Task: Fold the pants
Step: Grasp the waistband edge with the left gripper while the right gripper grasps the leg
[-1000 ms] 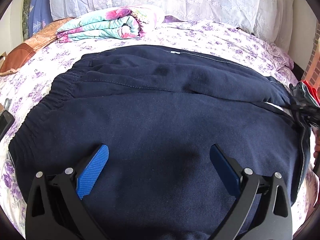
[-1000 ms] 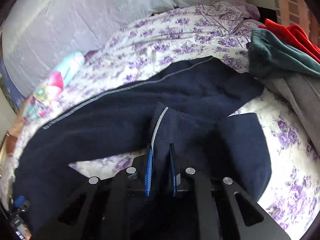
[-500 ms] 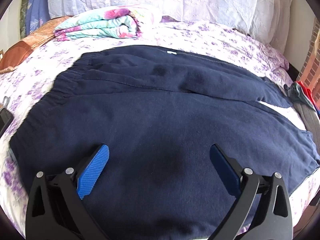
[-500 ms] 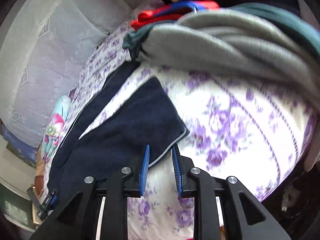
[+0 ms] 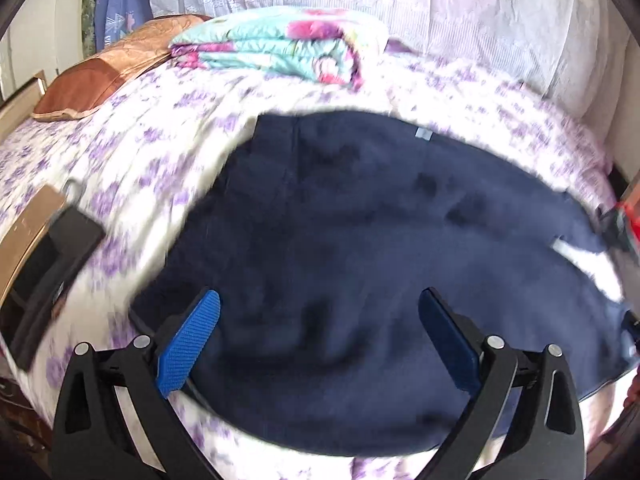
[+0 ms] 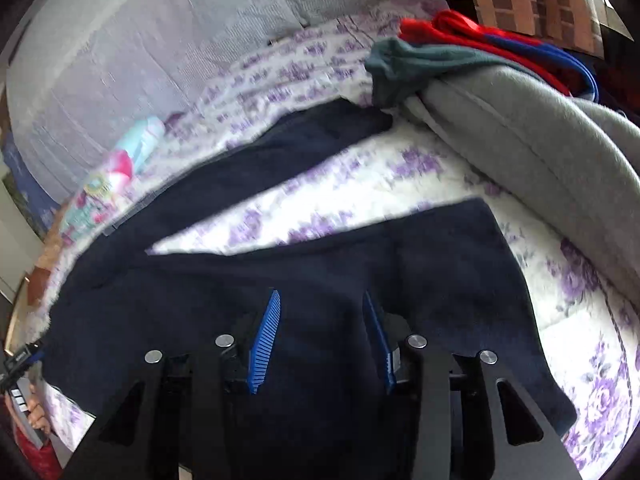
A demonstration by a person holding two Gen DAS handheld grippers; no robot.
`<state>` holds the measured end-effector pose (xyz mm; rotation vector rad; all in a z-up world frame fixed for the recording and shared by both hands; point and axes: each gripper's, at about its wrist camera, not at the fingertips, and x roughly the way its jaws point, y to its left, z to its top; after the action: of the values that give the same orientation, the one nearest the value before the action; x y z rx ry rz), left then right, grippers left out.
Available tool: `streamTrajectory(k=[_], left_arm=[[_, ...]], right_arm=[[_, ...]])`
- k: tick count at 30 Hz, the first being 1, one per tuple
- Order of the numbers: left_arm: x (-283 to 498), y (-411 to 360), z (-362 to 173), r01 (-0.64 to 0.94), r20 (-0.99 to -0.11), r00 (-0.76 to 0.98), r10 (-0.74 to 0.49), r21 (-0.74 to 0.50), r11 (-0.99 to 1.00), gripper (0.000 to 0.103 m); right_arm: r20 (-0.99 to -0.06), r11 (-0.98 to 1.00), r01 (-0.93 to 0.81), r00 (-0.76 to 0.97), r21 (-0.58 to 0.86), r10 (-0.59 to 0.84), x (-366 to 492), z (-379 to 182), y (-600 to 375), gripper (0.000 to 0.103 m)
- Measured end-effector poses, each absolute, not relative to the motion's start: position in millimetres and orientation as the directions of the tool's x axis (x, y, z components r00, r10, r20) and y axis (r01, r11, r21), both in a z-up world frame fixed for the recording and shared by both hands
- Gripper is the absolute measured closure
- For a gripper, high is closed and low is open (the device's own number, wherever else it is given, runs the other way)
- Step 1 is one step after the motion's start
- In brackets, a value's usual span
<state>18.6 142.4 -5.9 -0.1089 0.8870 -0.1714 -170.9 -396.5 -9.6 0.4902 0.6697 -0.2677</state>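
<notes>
Two grippers, left (image 5: 320, 336) and right (image 6: 320, 340), are held with fingers spread and empty above the pants (image 5: 380, 260), legs running rightward.

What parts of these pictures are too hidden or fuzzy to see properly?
- Near edge of the navy pants: left wrist view, hidden behind the left gripper.
- Pants waistband: left wrist view, smeared by motion blur.
- Dark flat object at the bed's left edge: left wrist view, blurred and cut off.
- Red and blue clothes: right wrist view, partly covered by the grey garment.
- Right gripper: open over the pants; contact unclear.
</notes>
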Motion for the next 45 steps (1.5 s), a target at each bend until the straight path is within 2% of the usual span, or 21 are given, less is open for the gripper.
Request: streamTrajectory(k=[3,5,7,9,10,15,18,22,24,31,38,45], left_arm=[[58,149,15,0.068,-0.753,0.626,-0.206,-0.210,0.975,0.006],[89,151,15,0.003,-0.757,0.634,-0.160,-0.205,0.979,0.006],[114,153,11,-0.091,-0.773,0.626,-0.104,-0.205,0.975,0.006],[136,154,4,-0.139,-0.788,0.607,-0.103,-0.232,0.963,0.006],[146,154,-1,-0.160,-0.797,0.596,-0.094,-0.233,0.959,0.006],[187,169,-30,-0.252,-0.852,0.521,-0.043,-0.202,0.947,0.006],[200,172,-54,-0.257,-0.884,0.466,-0.040,-0.178,0.950,0.005],[195,158,-51,-0.228,-0.851,0.523,0.050,-0.084,0.970,0.005],[188,149,-44,-0.202,-0.813,0.576,0.085,-0.041,0.979,0.007],[159,107,-5,-0.108,-0.631,0.756,0.175,0.144,0.984,0.007],[168,96,8,-0.058,-0.631,0.767,0.120,0.118,0.991,0.007],[179,103,-11,-0.075,-0.660,0.743,0.113,0.086,0.993,0.007]], right_arm=[[-0.613,0.881,0.331,0.788,0.337,-0.062,-143,13,-389,0.060],[-0.591,0.893,0.288,0.806,0.347,-0.030,-117,22,-380,0.059],[-0.571,0.902,0.219,0.820,0.372,0.037,-88,28,-360,0.056],[-0.554,0.908,0.153,0.826,0.390,0.099,-58,33,-336,0.046],[-0.547,0.913,0.117,0.827,0.390,0.128,-45,36,-322,0.045],[-0.575,0.933,-0.012,0.785,0.359,0.231,37,36,-262,0.044],[-0.633,0.936,-0.019,0.731,0.352,0.252,75,12,-243,0.044],[-0.735,0.927,0.023,0.617,0.375,0.282,97,-51,-237,0.043],[-0.683,0.915,-0.008,0.662,0.404,0.307,88,-55,-239,0.041],[-0.651,0.895,-0.025,0.678,0.445,0.342,82,-54,-244,0.039],[-0.632,0.877,-0.039,0.678,0.479,0.375,85,-56,-248,0.035],[-0.623,0.870,-0.052,0.677,0.491,0.392,84,-56,-248,0.031]])
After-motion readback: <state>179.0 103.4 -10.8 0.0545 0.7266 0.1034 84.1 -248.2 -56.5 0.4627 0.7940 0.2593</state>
